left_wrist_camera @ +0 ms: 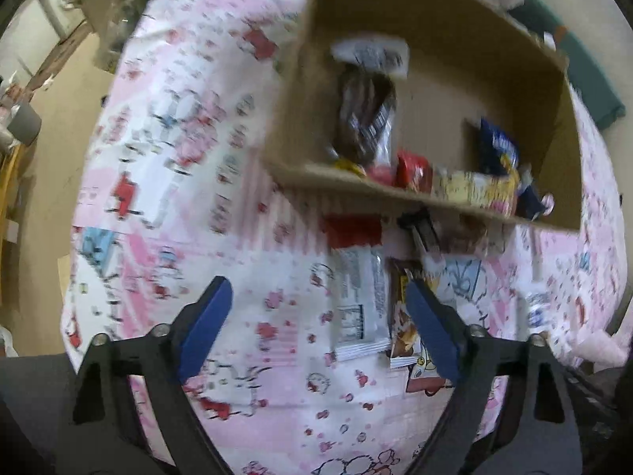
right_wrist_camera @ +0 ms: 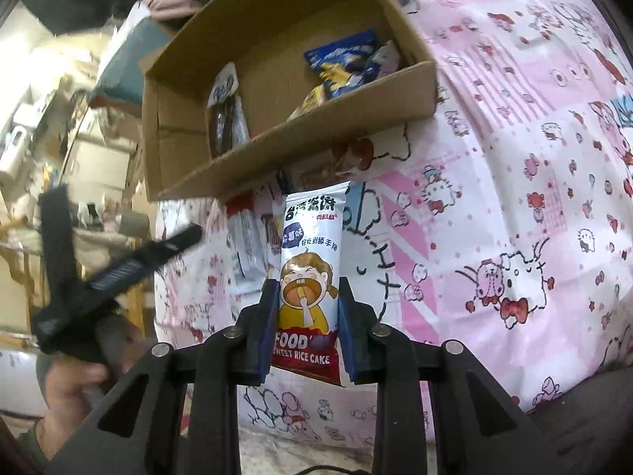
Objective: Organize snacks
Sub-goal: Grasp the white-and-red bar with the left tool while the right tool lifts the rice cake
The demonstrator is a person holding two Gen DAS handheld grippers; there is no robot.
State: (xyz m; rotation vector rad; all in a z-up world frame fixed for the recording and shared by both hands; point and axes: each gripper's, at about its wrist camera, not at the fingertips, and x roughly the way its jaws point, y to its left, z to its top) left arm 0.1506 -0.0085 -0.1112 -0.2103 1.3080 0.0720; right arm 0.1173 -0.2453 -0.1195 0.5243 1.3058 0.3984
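Note:
My right gripper is shut on a white sweet rice cake packet and holds it upright above the pink cartoon bedsheet, just in front of an open cardboard box. In the box lie a blue packet and a brown packet. My left gripper hangs open over the sheet, pointing steeply down, with nothing between its blue pads. A white packet and a brown-and-yellow packet lie beneath it, near its right finger. A hand carries the left gripper at the left of the right wrist view.
A red packet and a dark one lie against the box's near wall. The box holds several more snacks, red and yellow. Beyond the bed's left edge are floor and cluttered furniture.

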